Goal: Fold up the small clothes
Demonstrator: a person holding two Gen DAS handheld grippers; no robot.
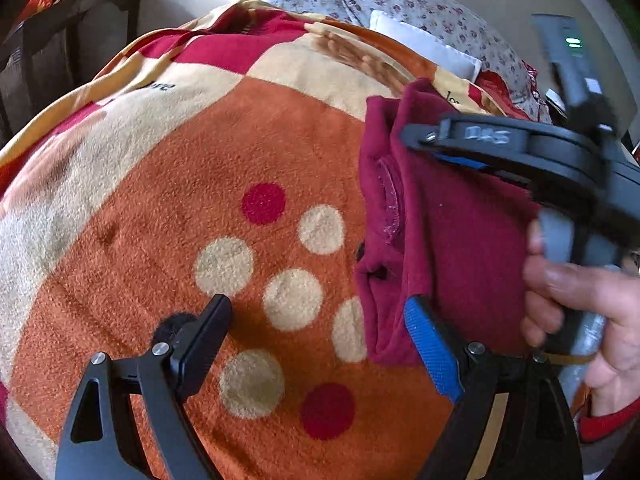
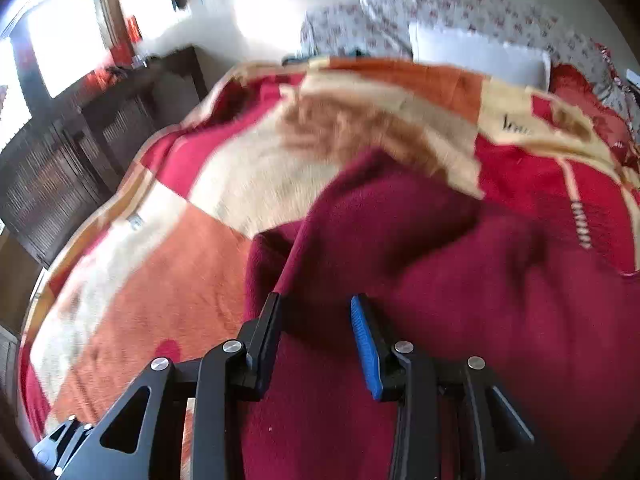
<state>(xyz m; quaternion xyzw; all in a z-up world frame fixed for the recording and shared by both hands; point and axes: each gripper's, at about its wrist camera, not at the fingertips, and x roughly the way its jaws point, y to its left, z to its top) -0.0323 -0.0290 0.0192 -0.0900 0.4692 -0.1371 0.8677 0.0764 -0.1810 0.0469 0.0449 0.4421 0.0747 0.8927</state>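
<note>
The right gripper (image 2: 316, 312) stands parted, its 2 fingers over the maroon garment (image 2: 460, 300), gripping nothing. The left gripper (image 1: 320, 320) gapes wide beside that garment on the blanket (image 1: 160, 200). Best pinch 1 edge cleanly before folding.

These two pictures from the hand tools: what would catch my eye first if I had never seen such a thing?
First, the dark red garment, bunched at the right of the bed on an orange blanket with cream and red dots. Next, the tools: the left gripper stands wide open, one finger by the garment's edge, while the right gripper, held in a bare hand, is open over the cloth. Flowered pillows lie beyond.
</note>
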